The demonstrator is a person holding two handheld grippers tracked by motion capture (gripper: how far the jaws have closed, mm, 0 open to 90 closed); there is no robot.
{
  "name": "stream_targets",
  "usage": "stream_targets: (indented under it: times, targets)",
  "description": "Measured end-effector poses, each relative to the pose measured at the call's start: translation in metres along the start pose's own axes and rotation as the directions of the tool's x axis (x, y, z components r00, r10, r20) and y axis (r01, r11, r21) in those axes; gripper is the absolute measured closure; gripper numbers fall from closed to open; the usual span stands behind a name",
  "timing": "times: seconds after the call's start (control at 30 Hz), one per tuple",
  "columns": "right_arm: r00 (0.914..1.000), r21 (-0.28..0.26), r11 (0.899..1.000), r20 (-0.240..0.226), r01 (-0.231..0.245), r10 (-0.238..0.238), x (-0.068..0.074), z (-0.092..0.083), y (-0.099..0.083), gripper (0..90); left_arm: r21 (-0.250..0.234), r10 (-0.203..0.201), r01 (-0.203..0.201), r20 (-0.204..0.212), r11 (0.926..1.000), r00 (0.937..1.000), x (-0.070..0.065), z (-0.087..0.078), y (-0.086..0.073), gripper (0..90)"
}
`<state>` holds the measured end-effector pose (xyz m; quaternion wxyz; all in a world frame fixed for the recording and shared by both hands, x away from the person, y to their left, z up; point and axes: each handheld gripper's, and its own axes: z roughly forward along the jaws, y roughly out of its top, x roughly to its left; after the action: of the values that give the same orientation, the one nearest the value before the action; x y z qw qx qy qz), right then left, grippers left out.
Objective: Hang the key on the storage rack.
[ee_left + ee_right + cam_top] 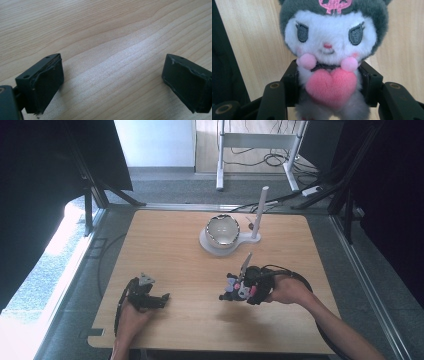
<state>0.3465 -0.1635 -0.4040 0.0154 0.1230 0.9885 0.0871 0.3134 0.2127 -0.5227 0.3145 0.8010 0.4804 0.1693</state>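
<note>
A small plush toy (329,50) with a white face, dark grey hood and pink heart is clamped by its body between the two black jaws of my right gripper (329,82). From above, the plush toy (233,287) sits at the tip of the right gripper (239,290), just over the wooden table (190,260) at centre right. My left gripper (161,298) rests low at the front left, its jaws wide apart. Its left gripper view has the gripper (112,85) over bare wood with nothing between the pads (47,85).
A bowl (223,230) with a speckled rim sits on a white stand base (215,247) at the back centre, beside an upright white post (260,210). Dark curtains flank the table; a white frame (255,140) and cables lie on the floor beyond.
</note>
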Motion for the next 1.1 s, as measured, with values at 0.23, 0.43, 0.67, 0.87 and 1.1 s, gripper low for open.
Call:
stream_targets:
  times: [0.23, 0.43, 0.67, 0.87, 1.1]
  targets:
    - [0.9992, -0.016, 0.999, 0.010, -0.039, 0.039, -0.011, -0.014, -0.008, 45.7, -0.004, -0.004, 0.004, -0.002, 1.0000, 1.0000, 0.000, 0.000, 0.000, 3.8]
    - [0.9969, -0.022, 0.997, 0.018, -0.077, 0.077, -0.021, -0.022, -0.015, 45.7, -0.003, -0.005, 0.005, -0.003, 1.0000, 1.0000, 0.000, 0.000, 0.000, 3.8]
    - [0.9931, -0.039, 0.993, 0.021, -0.115, 0.116, -0.031, -0.031, -0.021, 45.7, 0.010, -0.022, 0.022, -0.021, 0.9997, 0.9995, 0.001, 0.001, 0.000, 0.0]
    - [0.9886, -0.051, 0.988, 0.022, -0.148, 0.149, -0.042, -0.037, -0.028, 45.7, 0.010, -0.019, 0.019, -0.022, 0.9998, 0.9996, 0.001, 0.001, 0.000, 0.0]
    - [0.9814, -0.059, 0.981, 0.032, -0.187, 0.189, -0.055, -0.048, -0.035, 45.7, 0.011, -0.019, 0.019, -0.021, 0.9998, 0.9996, 0.001, 0.001, 0.000, 0.0]
